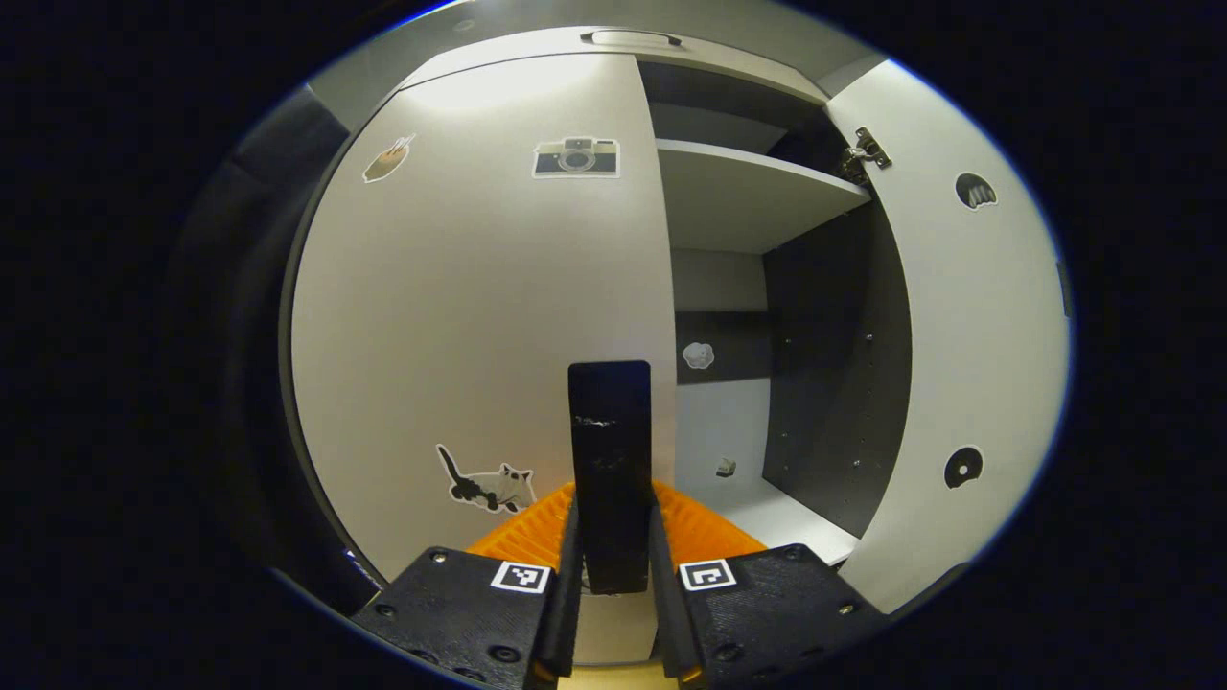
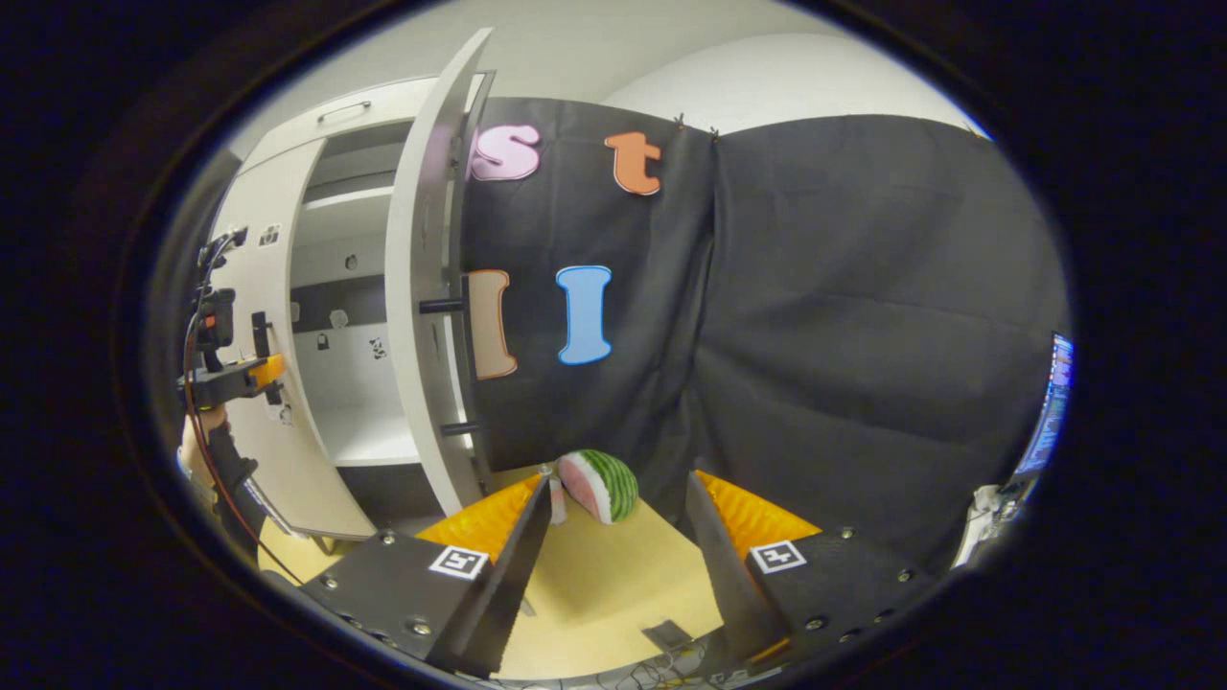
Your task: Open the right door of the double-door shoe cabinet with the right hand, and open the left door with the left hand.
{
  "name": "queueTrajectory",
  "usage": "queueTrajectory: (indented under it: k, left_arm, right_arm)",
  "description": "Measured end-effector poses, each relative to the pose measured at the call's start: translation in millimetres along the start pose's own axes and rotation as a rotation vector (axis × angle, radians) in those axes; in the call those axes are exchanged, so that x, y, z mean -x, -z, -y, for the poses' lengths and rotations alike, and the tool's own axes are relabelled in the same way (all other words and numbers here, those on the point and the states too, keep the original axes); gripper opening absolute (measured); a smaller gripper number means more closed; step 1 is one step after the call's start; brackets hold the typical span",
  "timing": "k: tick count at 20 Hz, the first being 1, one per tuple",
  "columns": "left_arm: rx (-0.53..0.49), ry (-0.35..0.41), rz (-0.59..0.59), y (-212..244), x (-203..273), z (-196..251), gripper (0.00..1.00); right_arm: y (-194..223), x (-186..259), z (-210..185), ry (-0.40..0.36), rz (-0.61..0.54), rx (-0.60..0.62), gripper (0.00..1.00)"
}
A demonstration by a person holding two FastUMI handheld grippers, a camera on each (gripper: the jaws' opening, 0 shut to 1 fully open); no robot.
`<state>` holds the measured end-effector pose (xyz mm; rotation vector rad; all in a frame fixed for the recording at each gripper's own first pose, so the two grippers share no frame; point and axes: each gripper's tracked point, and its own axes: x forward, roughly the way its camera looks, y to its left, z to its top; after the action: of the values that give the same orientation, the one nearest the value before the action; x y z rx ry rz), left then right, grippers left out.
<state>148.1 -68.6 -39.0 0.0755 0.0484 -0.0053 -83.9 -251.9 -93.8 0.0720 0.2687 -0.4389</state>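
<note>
- Left gripper view: my left gripper is clamped on the black handle of the left door, one finger on each side of the upright bar.
- That left door sits shut or nearly so, flat in front of me, with a camera sticker up high and a cat sticker low near the handle.
- The right door is swung open on the right, hinge showing near its top, so I can see a shelf and the dark inside wall.
- Right gripper view: my right gripper is released, fingers spread wide with nothing between them, over the yellowish floor.
- A watermelon slice toy lies on the floor just past my fingers.
- The shoe cabinet is off to the left, right door standing open edge-on, and my left gripper at the left door.
</note>
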Motion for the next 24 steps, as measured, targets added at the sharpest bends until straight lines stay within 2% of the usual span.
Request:
queueTrajectory:
  k: [1, 2, 7, 13, 14, 15, 24]
  left_arm:
    - [0.002, 0.004, -0.002, 0.3, 1.1, -0.1, 0.34]
    - [0.008, 0.007, -0.006, 0.8, 1.2, -0.1, 0.33]
    - [0.013, 0.02, -0.022, 1.8, 2.2, 0.6, 0.26]
    - [0.034, 0.037, -0.028, 3.1, 15.3, 0.3, 0.25]
    - [0.034, 0.041, -0.029, 2.8, 20.3, -0.2, 0.25]
    - [0.036, 0.045, -0.028, 2.6, 25.3, -0.7, 0.25]
    - [0.07, 0.111, -0.034, 2.9, 71.1, -11.2, 0.26]
  right_arm:
    - [0.1, 1.5, 1.6, 0.0, 0.0, 0.004, 0.81]
    - [0.7, 3.4, 3.6, 0.0, 0.0, 0.007, 0.84]
    - [1.2, 9.6, 13.5, 0.004, 0.0, -0.008, 0.84]
    - [4.5, 12.8, 21.8, 0.008, -0.005, -0.036, 0.84]
    - [6.9, 13.9, 21.8, 0.007, -0.009, -0.041, 0.8]
    - [8.6, 14.8, 23.1, 0.005, -0.015, -0.047, 0.81]
    - [15.5, 15.9, 8.5, -0.079, -0.042, -0.075, 0.87]
